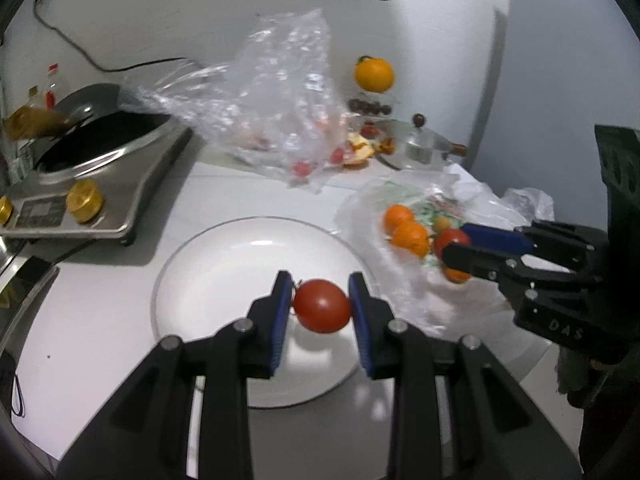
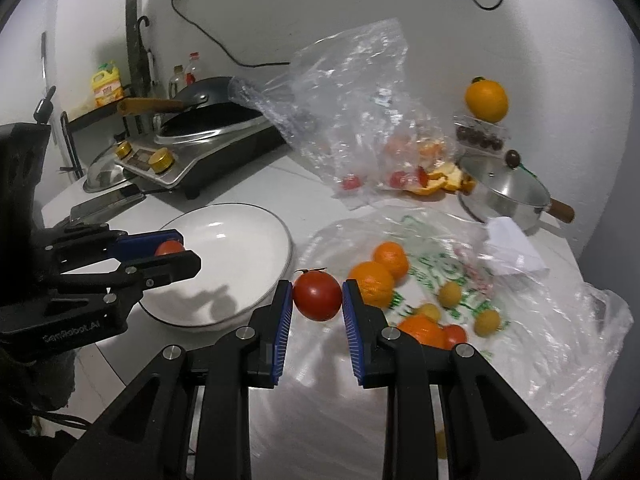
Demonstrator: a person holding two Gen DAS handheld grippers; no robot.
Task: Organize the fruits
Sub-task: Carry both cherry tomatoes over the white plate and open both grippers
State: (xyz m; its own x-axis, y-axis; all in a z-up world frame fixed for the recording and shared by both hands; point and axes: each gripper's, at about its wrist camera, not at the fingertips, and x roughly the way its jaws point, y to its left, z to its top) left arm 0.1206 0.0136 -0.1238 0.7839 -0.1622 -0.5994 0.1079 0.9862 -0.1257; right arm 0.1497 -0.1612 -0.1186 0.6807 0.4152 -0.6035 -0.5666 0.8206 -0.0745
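1. Risk: the smooth round tomato in the left gripper could roll off the shallow white plate if released from height
2. Both grippers are nearly closed, each pinching one fruit; the right gripper holds a second tomato, seemingly just right of the plate's rim, near the oranges

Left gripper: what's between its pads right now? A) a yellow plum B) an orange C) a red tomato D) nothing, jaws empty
C: the left gripper is shut on a red tomato, held above the white plate; the oranges lie on the plastic bag beside it.
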